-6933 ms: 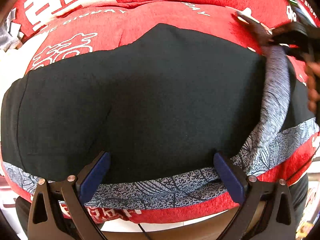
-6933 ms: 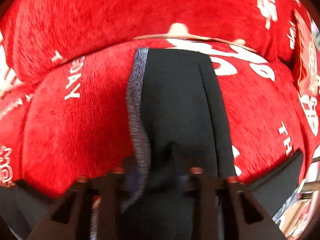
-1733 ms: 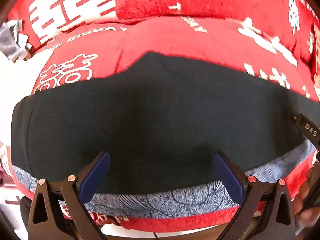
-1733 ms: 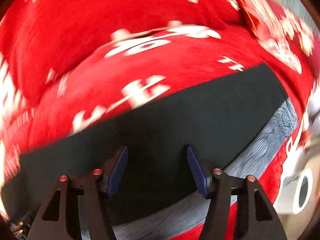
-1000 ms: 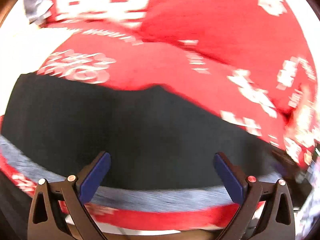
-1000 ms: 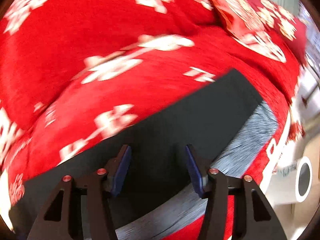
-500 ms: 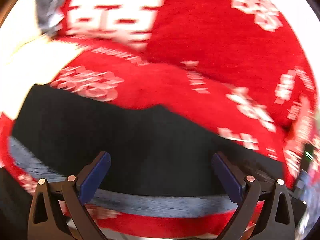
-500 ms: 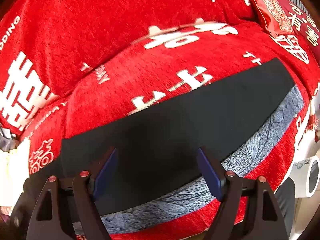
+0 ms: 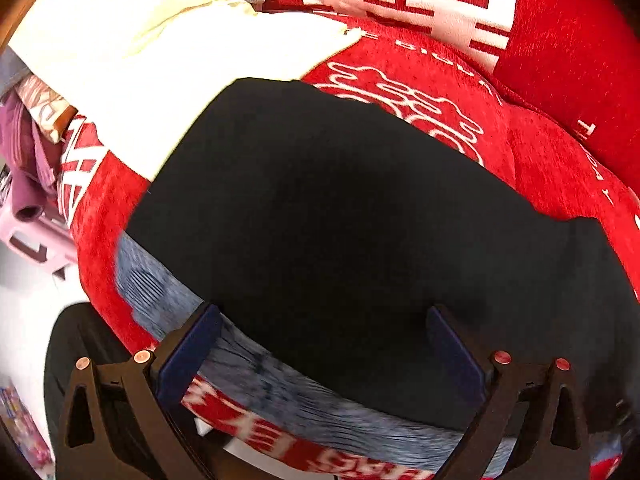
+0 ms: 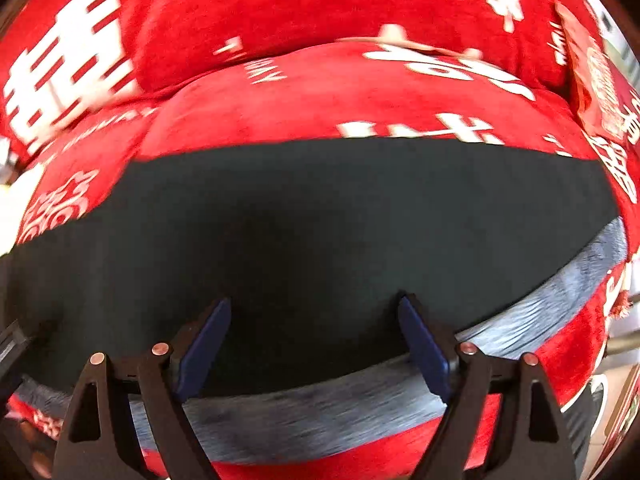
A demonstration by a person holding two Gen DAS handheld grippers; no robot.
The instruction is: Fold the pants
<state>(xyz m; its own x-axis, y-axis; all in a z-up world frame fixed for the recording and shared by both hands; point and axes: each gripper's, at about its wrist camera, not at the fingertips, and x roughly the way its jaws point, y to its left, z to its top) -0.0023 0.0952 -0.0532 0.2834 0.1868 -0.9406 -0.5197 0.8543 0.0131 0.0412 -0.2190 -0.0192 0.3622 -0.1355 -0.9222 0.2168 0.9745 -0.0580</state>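
The black pants point(image 9: 344, 216) lie flat along the front of a red sofa seat, with a grey patterned side stripe point(image 9: 256, 364) along the near edge. They also show in the right wrist view point(image 10: 320, 216), stripe point(image 10: 320, 412) nearest me. My left gripper point(image 9: 320, 344) is open and empty, over the left part of the pants near the stripe. My right gripper point(image 10: 314, 340) is open and empty, over the middle of the pants near the stripe.
The red sofa cover point(image 10: 320, 92) with white lettering runs behind the pants, back cushions point(image 9: 560, 40) beyond. A pale yellow cloth point(image 9: 160, 60) and other clothes point(image 9: 28, 148) lie at the left end. A pink stool point(image 9: 36, 240) stands beside the sofa.
The left gripper has swung left toward the pants' left end, bringing the yellow cloth into view. The right gripper has moved closer over the pants. Both stay open.
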